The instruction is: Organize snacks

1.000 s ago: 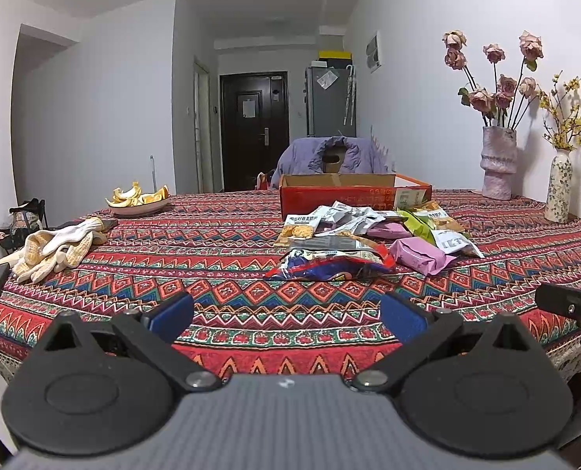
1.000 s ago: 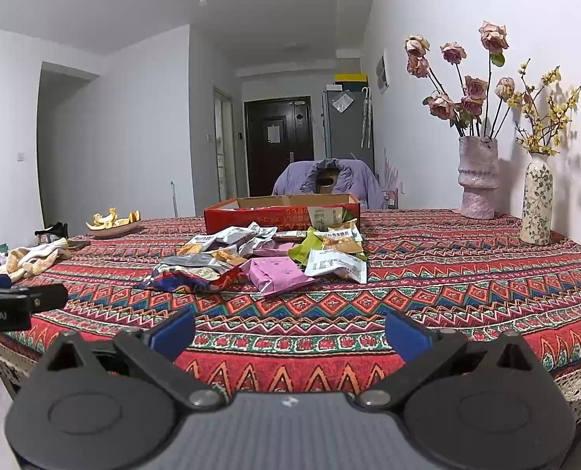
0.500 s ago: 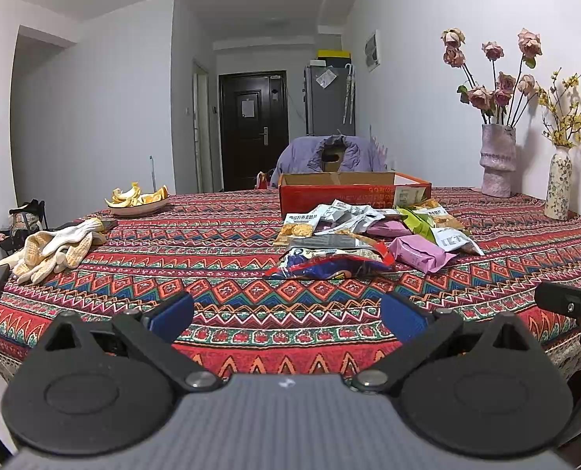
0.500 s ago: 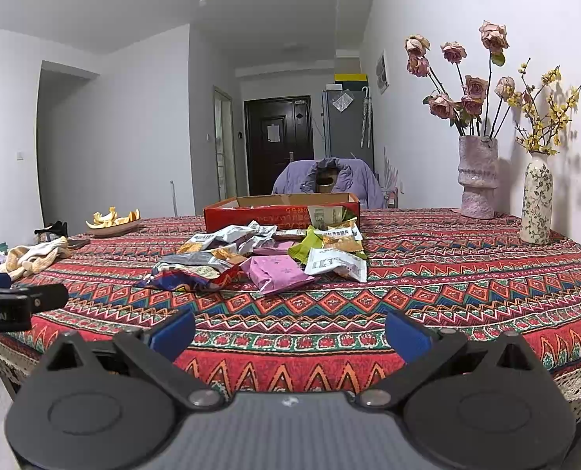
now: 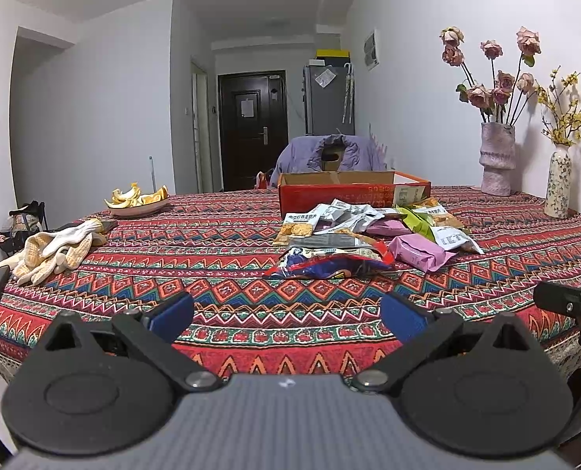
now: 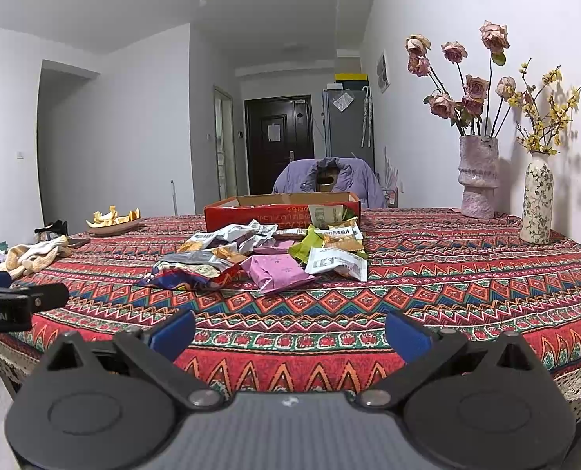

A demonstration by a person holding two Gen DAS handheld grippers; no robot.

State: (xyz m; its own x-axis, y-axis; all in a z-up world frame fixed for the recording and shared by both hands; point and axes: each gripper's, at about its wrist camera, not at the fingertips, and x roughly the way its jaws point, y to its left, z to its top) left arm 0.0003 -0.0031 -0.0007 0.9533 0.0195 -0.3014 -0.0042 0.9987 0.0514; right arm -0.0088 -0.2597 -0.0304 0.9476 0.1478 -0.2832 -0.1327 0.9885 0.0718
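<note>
So basically nothing was sorted yet as far as we could tell; our left gripper was spread wide with nothing in it, hovering at the near edge of the surface; same deal with our right gripper, jaws apart and empty, well short of the snacks. Closest to us was the blue and red bag, lying flat, touching the pink packet next to it; past those, the rest of the snack pile was a loose overlapping heap of white, grey and green packets. Right behind the pile sat the red box, open-topped; we couldn't see inside it, so no clue if anything was in there. We figured every packet still needed moving, probably into that box.
</note>
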